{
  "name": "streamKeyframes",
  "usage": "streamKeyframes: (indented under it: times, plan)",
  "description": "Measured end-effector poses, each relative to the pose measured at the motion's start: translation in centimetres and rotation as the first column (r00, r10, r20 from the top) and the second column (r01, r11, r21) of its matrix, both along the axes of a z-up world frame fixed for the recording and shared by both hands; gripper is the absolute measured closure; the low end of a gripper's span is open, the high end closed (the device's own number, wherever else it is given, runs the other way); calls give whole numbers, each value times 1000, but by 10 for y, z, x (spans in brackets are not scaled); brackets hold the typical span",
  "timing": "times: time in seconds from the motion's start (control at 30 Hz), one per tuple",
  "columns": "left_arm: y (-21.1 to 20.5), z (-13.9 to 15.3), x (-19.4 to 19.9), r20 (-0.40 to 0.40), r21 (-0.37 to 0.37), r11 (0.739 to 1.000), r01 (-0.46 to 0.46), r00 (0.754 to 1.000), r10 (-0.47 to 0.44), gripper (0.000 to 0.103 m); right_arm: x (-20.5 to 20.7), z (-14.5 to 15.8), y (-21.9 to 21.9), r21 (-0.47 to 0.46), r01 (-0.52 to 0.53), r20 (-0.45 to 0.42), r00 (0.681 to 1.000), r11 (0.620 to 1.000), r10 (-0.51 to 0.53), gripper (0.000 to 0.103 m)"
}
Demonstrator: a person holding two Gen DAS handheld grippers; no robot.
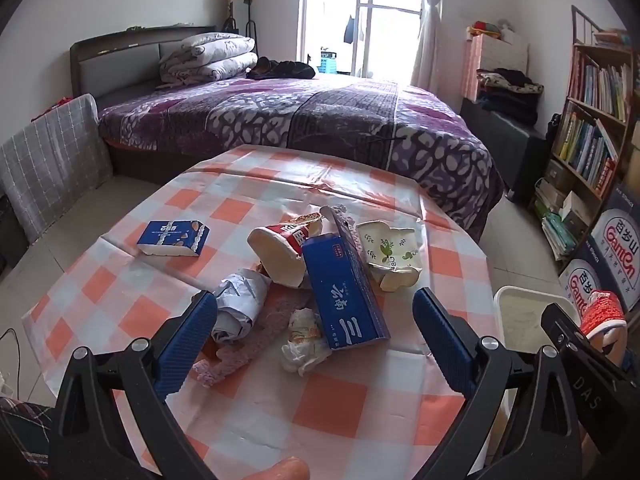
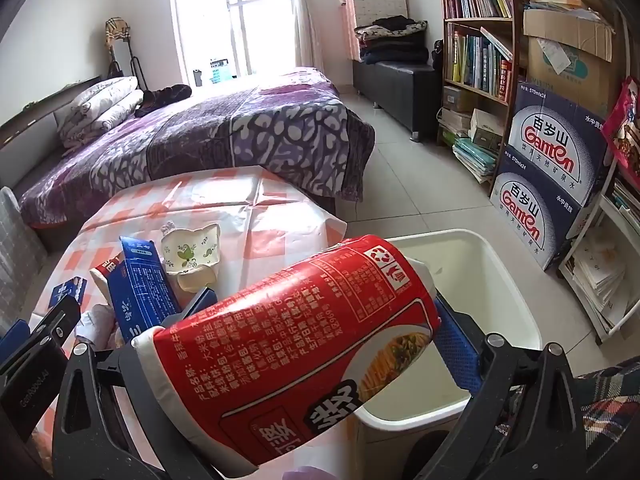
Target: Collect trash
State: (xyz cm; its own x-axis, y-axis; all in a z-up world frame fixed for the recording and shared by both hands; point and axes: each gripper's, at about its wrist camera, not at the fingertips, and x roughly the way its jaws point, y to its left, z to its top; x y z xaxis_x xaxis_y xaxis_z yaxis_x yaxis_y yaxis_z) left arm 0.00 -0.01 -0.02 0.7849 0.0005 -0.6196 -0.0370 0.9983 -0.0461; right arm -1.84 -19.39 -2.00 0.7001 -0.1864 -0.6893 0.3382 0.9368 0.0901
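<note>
My right gripper (image 2: pixel 324 320) is shut on a red noodle cup (image 2: pixel 296 356), held on its side over the table's right edge beside the white bin (image 2: pixel 492 276). The cup also shows in the left wrist view (image 1: pixel 600 312) by the bin (image 1: pixel 520 312). My left gripper (image 1: pixel 316 312) is open and empty above a trash pile: a long blue box (image 1: pixel 344 292), a crushed red-and-white cup (image 1: pixel 280 256), crumpled paper (image 1: pixel 240 304), a wrapper (image 1: pixel 304 340) and a white leaf-patterned cup (image 1: pixel 390 254). A small blue box (image 1: pixel 174 238) lies apart to the left.
The table has an orange-and-white checked cloth (image 1: pixel 332 404). A bed (image 1: pixel 300 124) stands behind it. A bookshelf (image 2: pixel 476 48) and stacked water cartons (image 2: pixel 548 176) are on the right. A grey checked chair (image 1: pixel 52 164) is at the left.
</note>
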Motion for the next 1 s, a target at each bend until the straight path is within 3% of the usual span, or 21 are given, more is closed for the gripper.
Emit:
streamKeyframes:
  times: [1.0]
  plan:
    - [5, -11, 1, -1, -7, 1000, -2, 1000, 2, 8, 3, -12, 1, 11, 3, 5, 1000, 1000, -3, 7]
